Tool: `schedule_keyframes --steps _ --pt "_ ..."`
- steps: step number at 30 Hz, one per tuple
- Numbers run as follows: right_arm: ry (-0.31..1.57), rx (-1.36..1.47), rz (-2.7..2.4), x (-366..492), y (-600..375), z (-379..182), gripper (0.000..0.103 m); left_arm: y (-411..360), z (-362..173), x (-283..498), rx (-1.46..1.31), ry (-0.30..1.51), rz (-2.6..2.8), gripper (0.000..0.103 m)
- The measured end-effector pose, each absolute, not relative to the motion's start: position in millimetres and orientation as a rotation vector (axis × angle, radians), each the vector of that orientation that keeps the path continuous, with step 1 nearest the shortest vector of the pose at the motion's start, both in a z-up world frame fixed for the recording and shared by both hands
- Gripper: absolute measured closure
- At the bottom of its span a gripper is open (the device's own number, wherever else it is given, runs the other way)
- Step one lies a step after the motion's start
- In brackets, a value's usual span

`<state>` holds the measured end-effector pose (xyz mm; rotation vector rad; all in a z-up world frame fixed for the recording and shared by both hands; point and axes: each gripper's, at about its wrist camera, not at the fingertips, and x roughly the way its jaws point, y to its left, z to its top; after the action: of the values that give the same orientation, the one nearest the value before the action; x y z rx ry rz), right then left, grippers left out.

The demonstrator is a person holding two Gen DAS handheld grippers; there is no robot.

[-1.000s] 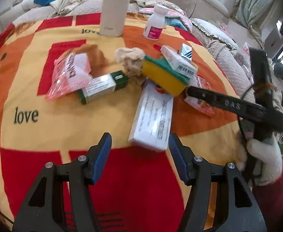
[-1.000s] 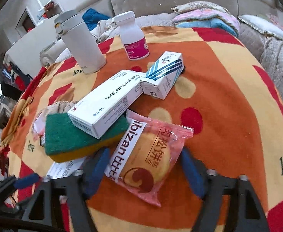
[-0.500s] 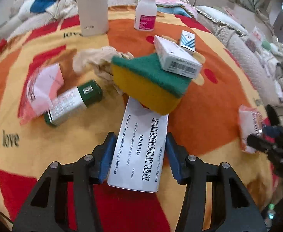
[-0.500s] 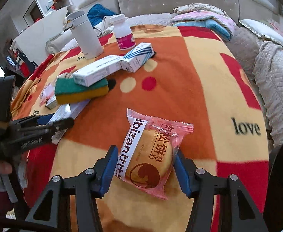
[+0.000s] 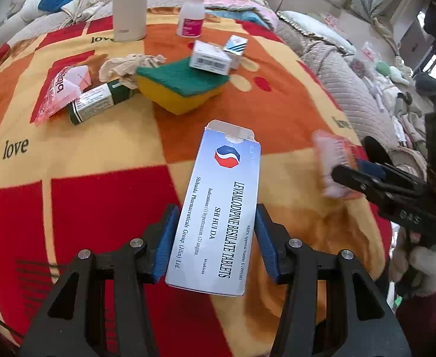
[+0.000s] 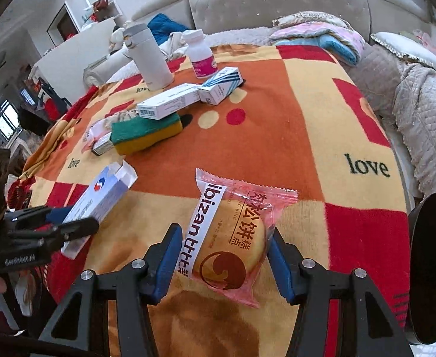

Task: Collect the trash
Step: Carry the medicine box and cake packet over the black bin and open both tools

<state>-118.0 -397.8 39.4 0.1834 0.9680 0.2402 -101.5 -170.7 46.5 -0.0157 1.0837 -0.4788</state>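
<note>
Two pieces of trash are in hand at once. The left gripper (image 5: 215, 239) is clamped on an opened white tablet box (image 5: 221, 208), its end flap loose, held over the near edge of the blanket (image 5: 104, 154). The right gripper (image 6: 222, 260) squeezes a pink pastry packet (image 6: 233, 238) by its sides, close above the blanket. This looks like the carry step: both picks seem made, and what comes next is likely a swing off the surface toward a bin. A dark round rim (image 6: 432, 267) at the right edge of the right wrist view may be that bin, though I cannot be sure. Farther back lie a green-and-yellow sponge (image 5: 182, 84) with a small box (image 5: 209, 58) resting on it, a crumpled tissue (image 5: 128, 65), a second pink wrapper (image 5: 61, 87), a pill bottle (image 5: 191, 15) and a white flask (image 5: 128, 3). Behind stands a tufted sofa (image 6: 277, 3) heaped with folded bedding.
</note>
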Motion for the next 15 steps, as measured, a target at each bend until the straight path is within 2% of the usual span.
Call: schedule_keyframes --steps 10,12,14,15 --pt "0.981 0.167 0.223 -121.3 -404.3 38.7 0.051 -178.9 54.0 -113.6 -0.010 1.068 -0.490 0.054" --pt "1.000 0.182 0.221 -120.3 -403.9 34.1 0.046 -176.6 54.5 -112.9 -0.012 1.065 -0.487 0.054" --pt "1.017 0.185 0.218 -119.1 -402.4 30.7 0.033 -173.5 56.9 -111.3 -0.020 1.056 -0.479 0.054" --pt "1.023 0.185 0.216 -118.1 -401.0 28.8 0.033 -171.5 58.2 -110.5 -0.025 1.051 -0.478 0.054"
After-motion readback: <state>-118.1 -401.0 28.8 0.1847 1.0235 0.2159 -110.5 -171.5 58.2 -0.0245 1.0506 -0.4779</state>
